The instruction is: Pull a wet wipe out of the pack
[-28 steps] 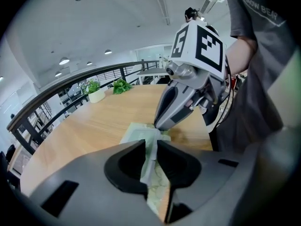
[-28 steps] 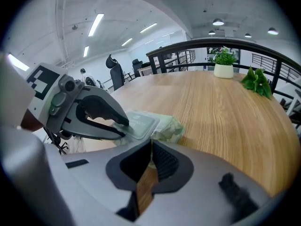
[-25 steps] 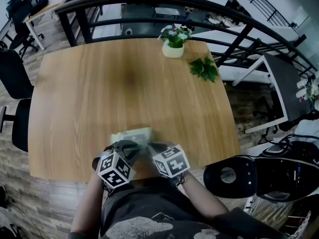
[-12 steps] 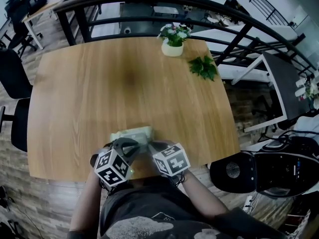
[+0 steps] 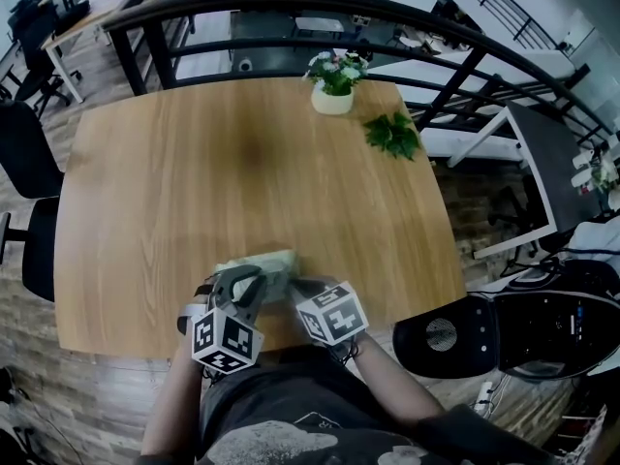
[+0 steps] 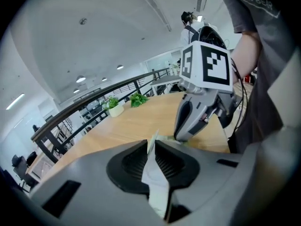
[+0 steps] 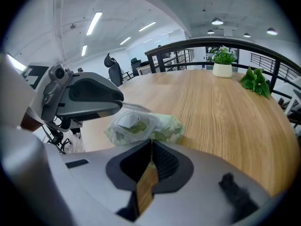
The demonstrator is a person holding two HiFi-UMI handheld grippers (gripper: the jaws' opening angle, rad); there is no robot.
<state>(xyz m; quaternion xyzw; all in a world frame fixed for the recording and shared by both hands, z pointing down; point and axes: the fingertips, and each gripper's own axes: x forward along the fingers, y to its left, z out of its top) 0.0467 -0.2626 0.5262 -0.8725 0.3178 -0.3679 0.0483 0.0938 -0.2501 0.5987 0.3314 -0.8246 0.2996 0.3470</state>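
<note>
A green patterned wet wipe pack (image 5: 260, 263) lies near the front edge of the wooden table (image 5: 242, 153). In the right gripper view the pack (image 7: 143, 126) shows its white flap lifted. My left gripper (image 5: 247, 281) hangs just above the pack. Its jaws have just been closing and are shut on a white wipe (image 6: 157, 178), which sticks out between them (image 6: 153, 142). My right gripper (image 5: 295, 287) is shut, with its tips (image 7: 151, 142) at the pack's near edge. I see nothing between its jaws.
A white pot of flowers (image 5: 332, 85) and a green leafy sprig (image 5: 392, 134) stand at the table's far right. A dark railing (image 5: 291, 8) curves behind the table. Black chairs (image 5: 24, 143) stand to the left, and a black seat (image 5: 455, 337) is at the right.
The left gripper has lifted and tipped back a little over the pack, its marker cube now nearer the person. The right gripper and the pack have stayed put.
</note>
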